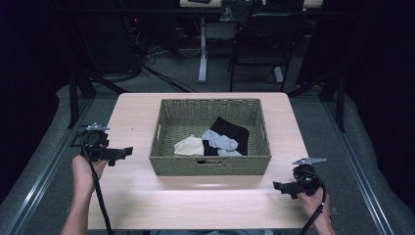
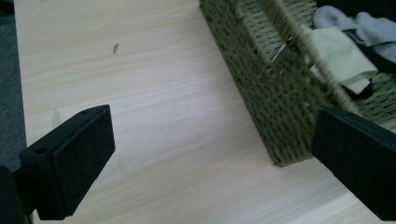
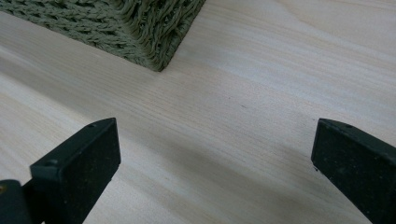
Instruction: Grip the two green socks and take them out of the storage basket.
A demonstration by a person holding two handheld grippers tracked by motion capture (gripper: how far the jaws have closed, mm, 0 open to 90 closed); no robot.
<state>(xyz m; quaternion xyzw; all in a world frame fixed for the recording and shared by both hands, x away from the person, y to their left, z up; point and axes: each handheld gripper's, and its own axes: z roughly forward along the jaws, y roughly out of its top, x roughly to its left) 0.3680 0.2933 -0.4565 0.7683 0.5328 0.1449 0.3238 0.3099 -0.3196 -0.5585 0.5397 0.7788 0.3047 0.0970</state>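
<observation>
1. Both claws are spread wide and hold nothing: our left gripper (image 1: 128, 151) hovers over the table's left part, our right gripper (image 1: 277, 186) over the near right corner.
2. What we seem to be after is the pile of socks in the basket (image 1: 210, 165): a cream sock (image 1: 190, 146), a grey sock (image 1: 220, 140) and a black sock (image 1: 230, 129), all lying touching in the basket's near right half.
3. From the left gripper the socks lie to the right, past the basket's left wall; in the left gripper view the cream sock (image 2: 343, 58) shows just beyond the woven rim.
4. From the right gripper they lie forward and to the left, over the front wall; in its own view we see the basket's corner (image 3: 159, 32) ahead.
5. We judge the left gripper a little nearer the cream sock, and already pointed at it.
6. Around everything, the pale wooden table (image 1: 205, 205) is bare near us.
</observation>
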